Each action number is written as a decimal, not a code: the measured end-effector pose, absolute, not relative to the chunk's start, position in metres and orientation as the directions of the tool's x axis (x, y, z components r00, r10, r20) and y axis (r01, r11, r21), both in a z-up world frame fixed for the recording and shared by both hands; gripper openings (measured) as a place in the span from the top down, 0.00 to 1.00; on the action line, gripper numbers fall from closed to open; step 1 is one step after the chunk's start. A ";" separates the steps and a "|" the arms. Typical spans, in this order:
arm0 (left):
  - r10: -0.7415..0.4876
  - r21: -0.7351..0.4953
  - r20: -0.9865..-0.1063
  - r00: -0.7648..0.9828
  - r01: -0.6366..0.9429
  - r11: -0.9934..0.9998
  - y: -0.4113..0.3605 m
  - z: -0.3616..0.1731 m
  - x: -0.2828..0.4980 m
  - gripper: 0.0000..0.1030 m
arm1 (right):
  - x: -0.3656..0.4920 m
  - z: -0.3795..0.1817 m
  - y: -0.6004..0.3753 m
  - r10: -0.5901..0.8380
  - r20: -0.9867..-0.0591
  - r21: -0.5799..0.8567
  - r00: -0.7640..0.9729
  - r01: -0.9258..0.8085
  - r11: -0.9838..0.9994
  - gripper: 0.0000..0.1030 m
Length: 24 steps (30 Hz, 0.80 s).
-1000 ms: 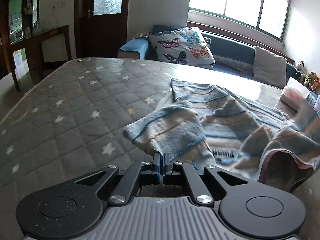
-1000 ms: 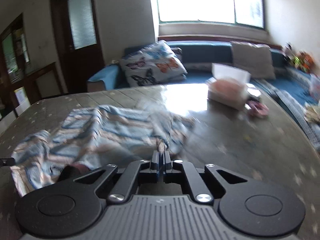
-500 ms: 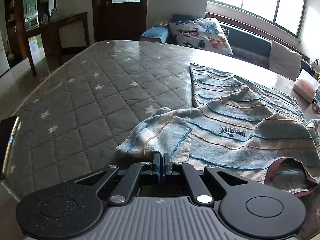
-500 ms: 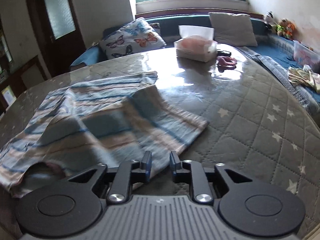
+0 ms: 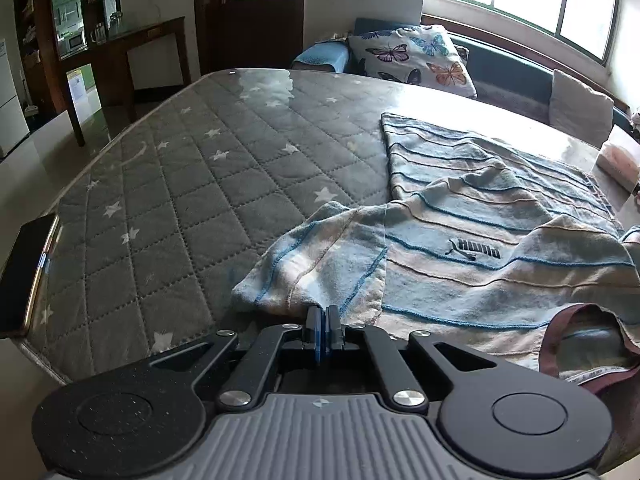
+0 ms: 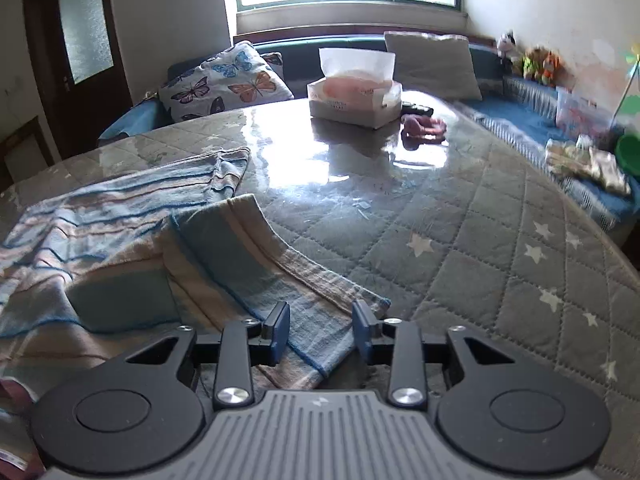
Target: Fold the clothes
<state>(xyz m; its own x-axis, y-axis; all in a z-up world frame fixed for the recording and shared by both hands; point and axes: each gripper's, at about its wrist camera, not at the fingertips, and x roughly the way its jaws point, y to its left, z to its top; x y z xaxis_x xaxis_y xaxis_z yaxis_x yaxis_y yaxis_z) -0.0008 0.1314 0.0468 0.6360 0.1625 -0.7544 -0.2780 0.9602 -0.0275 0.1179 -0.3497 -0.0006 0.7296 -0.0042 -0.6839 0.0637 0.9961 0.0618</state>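
A blue, white and beige striped shirt (image 5: 472, 240) lies spread on the quilted grey star-patterned table cover (image 5: 192, 184), collar toward me. My left gripper (image 5: 322, 322) is shut on the hem of its left sleeve (image 5: 312, 268). In the right wrist view the same striped shirt (image 6: 120, 240) lies with its right sleeve (image 6: 256, 264) flat on the cover. My right gripper (image 6: 322, 330) hangs open over that sleeve's end, fingers on either side of the cloth without touching it.
A tissue box (image 6: 354, 96) and a small pink item (image 6: 424, 128) stand at the far side of the table. A dark phone (image 5: 24, 272) lies at the table's left corner. A sofa with a butterfly cushion (image 5: 412, 60) runs behind.
The right gripper has let go of the right sleeve and opened wide; the sleeve now lies flat. The left gripper stays shut on the left sleeve and has drawn it back toward the near edge.
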 end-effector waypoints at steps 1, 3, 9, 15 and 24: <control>0.164 -0.026 -0.754 0.636 -0.278 0.960 0.131 0.046 0.000 0.98 | 0.117 -0.001 -0.350 -0.008 -0.682 0.056 0.731 0.062 0.996 0.92; 0.166 -0.022 -0.753 0.636 -0.277 0.960 0.131 0.045 0.001 0.98 | 0.113 -0.001 -0.352 -0.008 -0.680 0.058 0.733 0.065 0.996 0.98; 0.173 -0.013 -0.751 0.637 -0.277 0.961 0.129 0.040 0.006 0.98 | 0.087 0.017 -0.367 -0.060 -0.651 0.023 0.757 0.098 0.995 1.00; 0.171 -0.003 -0.760 0.627 -0.266 0.964 0.131 0.035 0.005 0.98 | 0.058 0.032 -0.385 -0.067 -0.650 0.048 0.757 0.129 0.990 0.96; 0.192 0.004 -0.762 0.618 -0.293 0.956 0.132 0.033 -0.001 0.94 | 0.088 0.013 -0.369 -0.010 -0.674 0.089 0.739 0.095 0.992 0.65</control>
